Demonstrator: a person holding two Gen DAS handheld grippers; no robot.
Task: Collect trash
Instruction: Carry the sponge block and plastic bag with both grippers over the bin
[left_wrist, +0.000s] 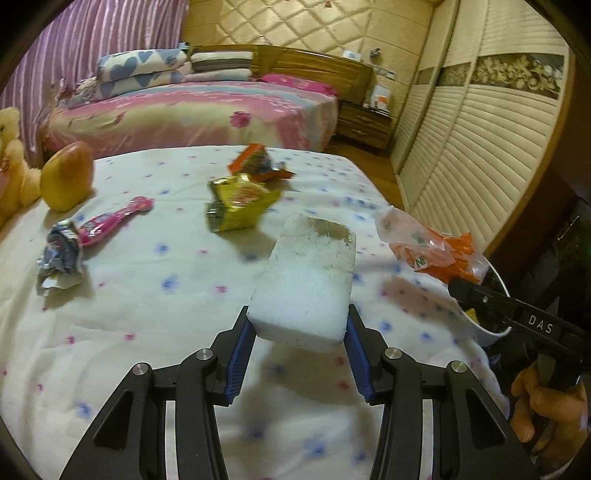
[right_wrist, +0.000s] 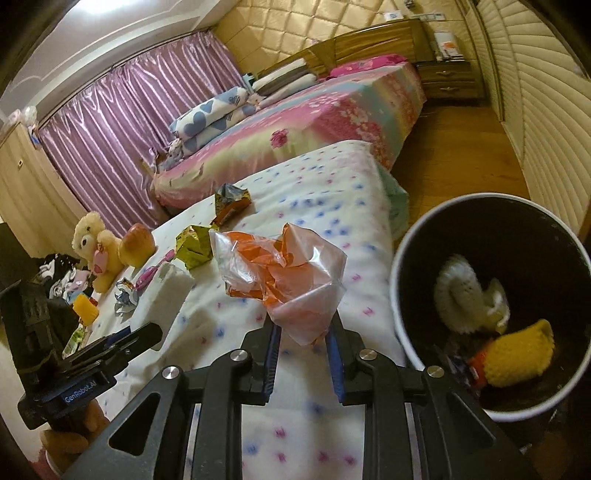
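Note:
My left gripper (left_wrist: 300, 330) is shut on a white foam block (left_wrist: 308, 280), lifted above the flowered bed sheet (left_wrist: 147, 295). My right gripper (right_wrist: 303, 332) is shut on a crumpled clear-and-orange plastic bag (right_wrist: 284, 273), which also shows in the left wrist view as the bag (left_wrist: 424, 243) at the right. A white-rimmed trash bin (right_wrist: 402, 295) stands at the bed's right edge with a white fluffy thing and a yellow item inside. On the sheet lie a yellow wrapper (left_wrist: 236, 206), an orange wrapper (left_wrist: 255, 162), a crumpled silver wrapper (left_wrist: 61, 258) and a pink item (left_wrist: 118, 218).
A yellow-orange fruit-like thing (left_wrist: 68, 175) and a teddy bear (right_wrist: 96, 247) sit at the bed's left side. A second bed (left_wrist: 207, 110) with pillows lies behind. Slatted wardrobe doors (left_wrist: 480, 147) run along the right, with wooden floor (right_wrist: 454, 158) between. A person's hand (left_wrist: 546, 402) holds the right gripper.

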